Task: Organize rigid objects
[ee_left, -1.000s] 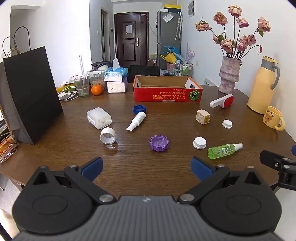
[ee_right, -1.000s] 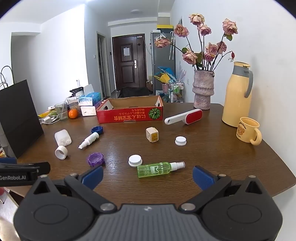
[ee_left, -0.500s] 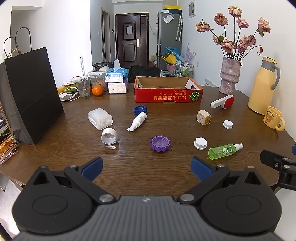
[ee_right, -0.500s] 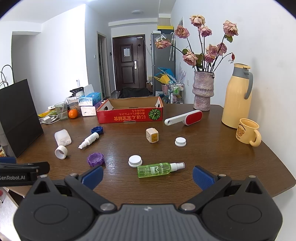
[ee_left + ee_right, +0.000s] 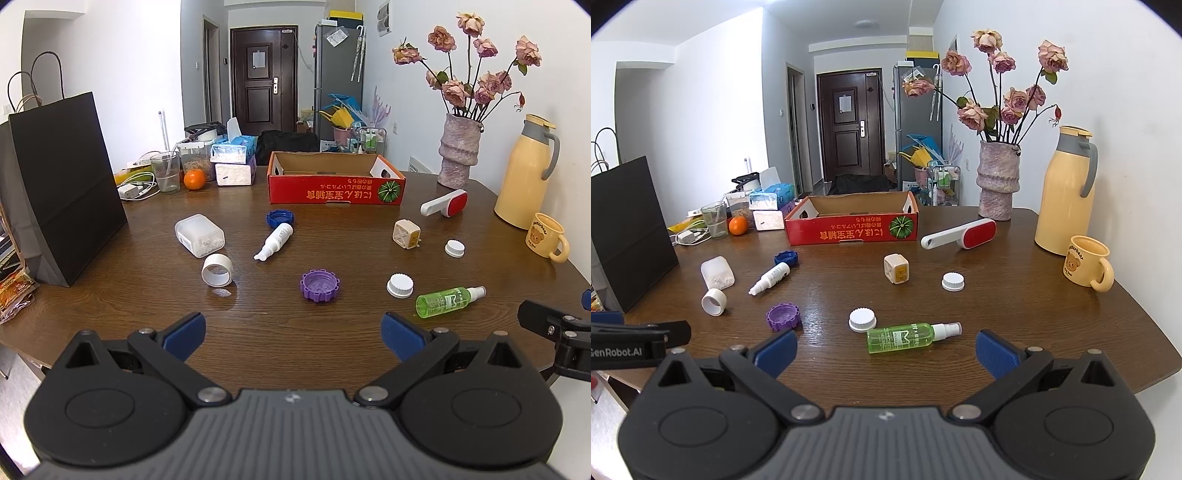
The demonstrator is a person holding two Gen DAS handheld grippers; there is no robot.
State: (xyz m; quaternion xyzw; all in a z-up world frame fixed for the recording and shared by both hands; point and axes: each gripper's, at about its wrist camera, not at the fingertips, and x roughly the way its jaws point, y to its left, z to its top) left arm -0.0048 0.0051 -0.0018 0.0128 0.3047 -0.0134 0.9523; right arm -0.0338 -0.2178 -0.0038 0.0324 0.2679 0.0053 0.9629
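Both my grippers hover at the near edge of the dark brown wooden table (image 5: 280, 354). My left gripper (image 5: 293, 330) has jaws spread wide, nothing btwn the blue pads; same w/ my right gripper (image 5: 886, 349), wide apart and empty.

Loose items sit scattered on the tabletop. Clear green plastic spray bottle (image 5: 911, 336) lies on its side just ahead of my right pads, nozzle pointing right. Round white ribbed cap (image 5: 862, 319) is just beside its left end. Purple toothed plastic lid (image 5: 320, 285) lies open side up, ahead of my left gripper. White tape-like ring (image 5: 217, 270) lies left of it, near a translucent white plastic box (image 5: 199, 235). Small white dropper bottle (image 5: 274, 242) lies tilted, its back end touching a blue screw cap (image 5: 280, 218). Cream cube plug adapter (image 5: 896, 268) sits mid-table, a 2nd white cap (image 5: 953, 281) to its right. White-and-red lint brush (image 5: 958, 233) lies near the open red cardboard box (image 5: 851, 230) at the far side; the box looks empty.
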